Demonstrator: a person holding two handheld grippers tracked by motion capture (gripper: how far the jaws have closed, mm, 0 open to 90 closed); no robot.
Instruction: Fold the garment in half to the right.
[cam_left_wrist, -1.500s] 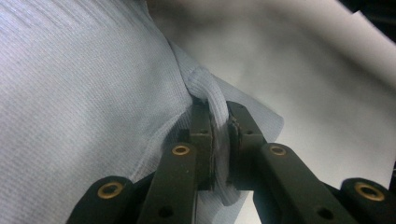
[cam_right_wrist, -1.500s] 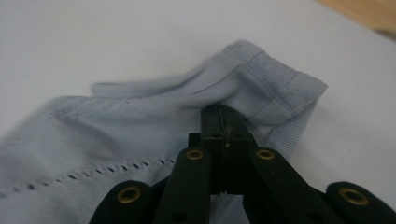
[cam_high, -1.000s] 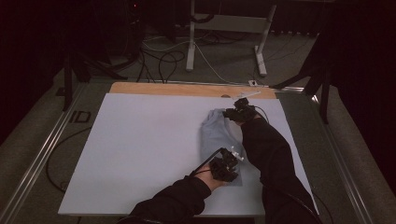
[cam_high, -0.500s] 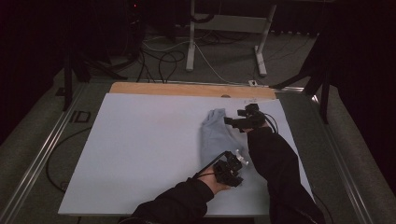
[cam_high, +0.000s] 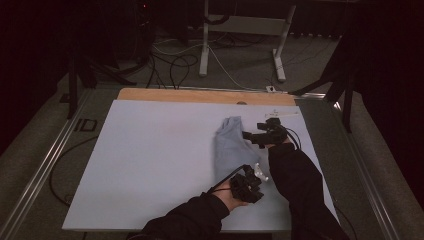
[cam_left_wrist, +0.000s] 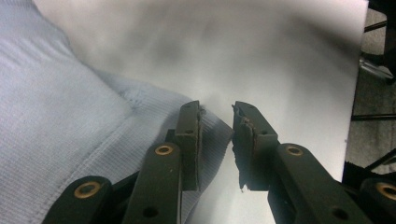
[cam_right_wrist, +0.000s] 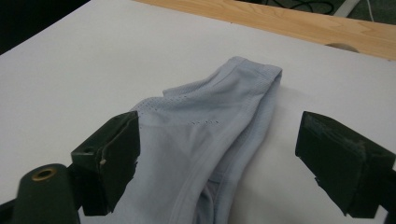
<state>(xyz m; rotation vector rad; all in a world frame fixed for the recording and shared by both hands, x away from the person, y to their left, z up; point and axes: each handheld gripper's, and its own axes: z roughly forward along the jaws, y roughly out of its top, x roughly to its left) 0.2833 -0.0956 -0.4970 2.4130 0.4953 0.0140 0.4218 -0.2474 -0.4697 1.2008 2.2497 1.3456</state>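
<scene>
A light blue folded garment (cam_high: 231, 145) lies on the white table top (cam_high: 150, 160), right of centre. My left gripper (cam_high: 258, 173) sits at the garment's near right corner. In the left gripper view its jaws (cam_left_wrist: 217, 114) have just been closing to a narrow gap, and the ribbed hem corner (cam_left_wrist: 212, 126) pokes in beside the left pad without being pinched. My right gripper (cam_high: 248, 135) is beside the garment's far right edge. Its jaws (cam_right_wrist: 219, 130) have just been opening wide, with the garment (cam_right_wrist: 210, 121) lying loose between and below them.
A wooden strip (cam_high: 200, 95) runs along the table's far edge. Metal rails flank the table left and right. White table legs (cam_high: 205, 45) and cables lie on the floor beyond. Both dark sleeves (cam_high: 295, 185) come in from the bottom right.
My right gripper has let go of the garment, opened wide and drawn back to the right. The left gripper stays at the near corner.
</scene>
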